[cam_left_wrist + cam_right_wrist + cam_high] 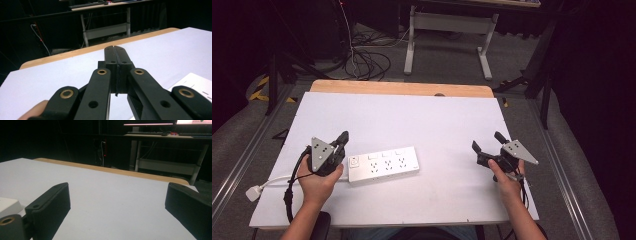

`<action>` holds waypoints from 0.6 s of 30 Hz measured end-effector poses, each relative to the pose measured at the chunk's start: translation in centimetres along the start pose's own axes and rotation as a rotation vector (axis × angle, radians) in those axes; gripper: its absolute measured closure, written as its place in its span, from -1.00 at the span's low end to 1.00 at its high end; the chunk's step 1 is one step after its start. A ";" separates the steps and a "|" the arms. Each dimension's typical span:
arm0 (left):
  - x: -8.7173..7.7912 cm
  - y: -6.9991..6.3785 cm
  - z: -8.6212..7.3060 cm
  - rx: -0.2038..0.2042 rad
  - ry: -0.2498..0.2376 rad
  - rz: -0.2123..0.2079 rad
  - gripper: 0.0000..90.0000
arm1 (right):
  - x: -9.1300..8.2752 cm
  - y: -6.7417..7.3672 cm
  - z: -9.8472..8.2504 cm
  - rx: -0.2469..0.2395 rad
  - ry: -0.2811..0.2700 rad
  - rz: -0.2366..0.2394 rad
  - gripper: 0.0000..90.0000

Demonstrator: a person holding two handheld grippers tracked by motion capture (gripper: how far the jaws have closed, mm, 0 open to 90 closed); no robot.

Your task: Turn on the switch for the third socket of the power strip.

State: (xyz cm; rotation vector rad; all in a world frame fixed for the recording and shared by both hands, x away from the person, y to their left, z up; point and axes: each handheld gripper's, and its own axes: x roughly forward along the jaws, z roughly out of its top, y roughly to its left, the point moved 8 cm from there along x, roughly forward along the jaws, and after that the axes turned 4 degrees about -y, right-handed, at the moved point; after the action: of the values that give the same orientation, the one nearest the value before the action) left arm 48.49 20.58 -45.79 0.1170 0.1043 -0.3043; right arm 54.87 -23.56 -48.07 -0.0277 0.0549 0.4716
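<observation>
Left claw (343, 140) closed beside power strip (383, 164) on white table (432, 125).

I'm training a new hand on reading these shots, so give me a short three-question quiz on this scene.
1. True or false: the left tool has its jaws pressed together with nothing between them.
2. Which tool stands nearer the white power strip? A) the left tool B) the right tool C) both equally
3. Fill in: the cable from the power strip ends in a white ____ near the table's left edge.

Key:
1. True; the left gripper view shows the jaws meeting, empty.
2. A; it is just beside the strip's left end, while the right tool, jaws wide apart, is over bare table.
3. plug
</observation>
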 end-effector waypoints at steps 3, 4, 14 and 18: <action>0.2 -0.2 0.0 -0.001 0.005 -0.014 1.00 | 0.0 0.0 0.0 0.001 0.001 0.000 -0.85; 0.2 -0.2 0.0 -0.001 0.005 -0.014 1.00 | 0.0 0.0 0.0 0.001 0.002 0.000 -0.85; 0.6 -1.2 -0.1 0.021 0.042 -0.051 1.00 | -0.1 -0.1 0.0 0.000 -0.003 -0.002 -0.85; 0.6 -1.4 -0.2 0.011 0.061 -0.078 1.00 | -0.1 -0.1 0.0 0.001 -0.003 -0.003 -0.85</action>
State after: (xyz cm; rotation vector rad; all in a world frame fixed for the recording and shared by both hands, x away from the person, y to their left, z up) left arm 48.59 19.06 -46.19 0.1333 0.1681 -0.3791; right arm 54.84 -23.68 -48.02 -0.0263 0.0520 0.4688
